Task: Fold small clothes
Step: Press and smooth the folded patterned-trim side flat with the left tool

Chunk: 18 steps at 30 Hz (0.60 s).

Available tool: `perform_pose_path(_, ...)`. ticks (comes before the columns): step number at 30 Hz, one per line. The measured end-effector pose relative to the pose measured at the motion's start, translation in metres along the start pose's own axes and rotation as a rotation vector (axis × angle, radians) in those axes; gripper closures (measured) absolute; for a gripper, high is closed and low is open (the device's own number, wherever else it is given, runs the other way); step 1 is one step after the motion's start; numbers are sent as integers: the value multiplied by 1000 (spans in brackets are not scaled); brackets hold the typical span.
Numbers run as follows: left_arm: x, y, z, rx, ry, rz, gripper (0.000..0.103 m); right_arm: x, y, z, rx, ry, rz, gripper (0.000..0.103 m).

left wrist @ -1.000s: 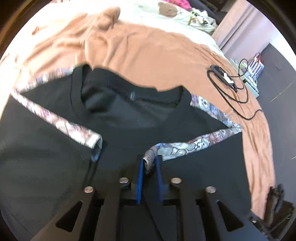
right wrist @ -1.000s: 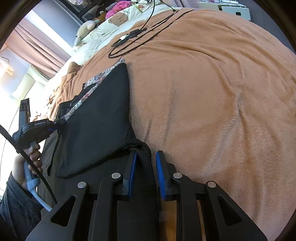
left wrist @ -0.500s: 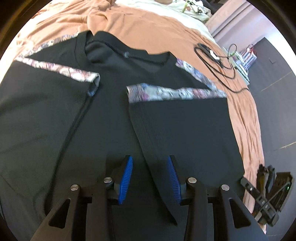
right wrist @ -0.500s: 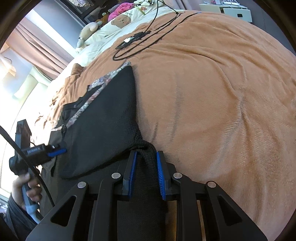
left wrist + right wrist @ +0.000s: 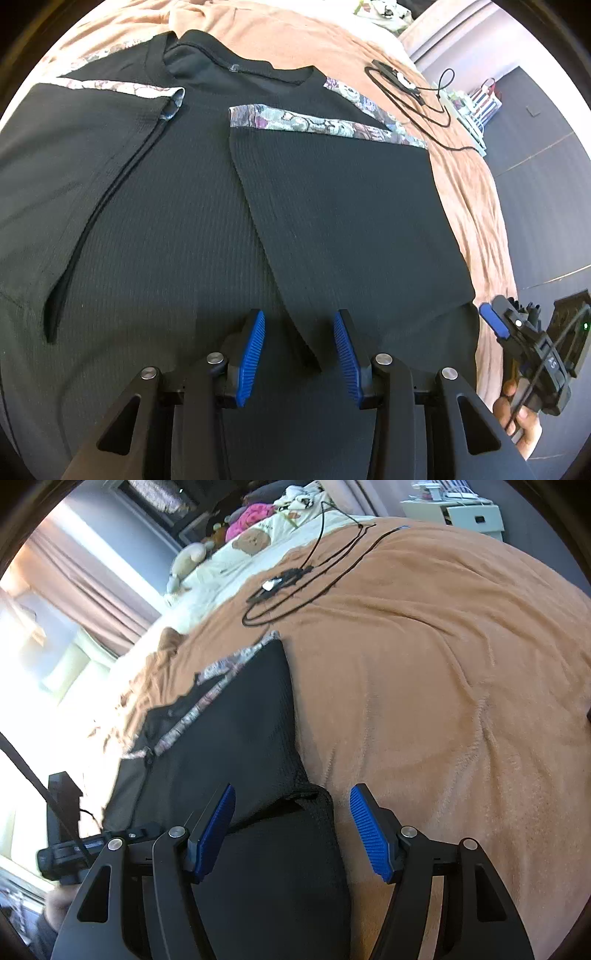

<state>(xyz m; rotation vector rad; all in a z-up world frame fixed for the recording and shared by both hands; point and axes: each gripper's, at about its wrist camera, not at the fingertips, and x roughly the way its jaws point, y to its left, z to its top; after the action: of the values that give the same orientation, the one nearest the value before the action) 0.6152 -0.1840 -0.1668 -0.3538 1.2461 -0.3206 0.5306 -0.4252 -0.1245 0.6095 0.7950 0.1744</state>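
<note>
Lay spread on the brown blanket [image 5: 424, 672] of a bed: the black shirt [image 5: 184, 229], both side panels folded in toward the middle. Left tongs [image 5: 299, 354] stood partly open, gripping nothing, above the inner edge of the folded panel [image 5: 351, 221]. Right tongs [image 5: 291, 830] were opening over the hem corner, pads clear of cloth. Best done next, probably: flatten the folds, then take the hem toward the collar [image 5: 236, 66]. Near the shoulder lay a black cable [image 5: 410, 92], likely to snag.
</note>
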Motion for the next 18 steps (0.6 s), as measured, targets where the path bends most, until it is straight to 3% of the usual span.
perform_pose_path(8,-14,-4,-17,-9,-3,10,62,29,14,2,-63,56,-93,40)
perform_pose_path(10,-20,-2,-20,-6,-4,24,62,32,19,6,-98,45,-162,56)
perform_pose_path(11,-25,0,-22,-10,-9,25,62,33,20,9,-104,42,-193,57)
perform_pose_path(14,-41,7,-23,-25,-30,17,62,30,16,10,-69,35,-177,57)
perform_pose_path(18,-63,19,-28,-20,-54,60,62,19,24,7,-95,8,-236,57)
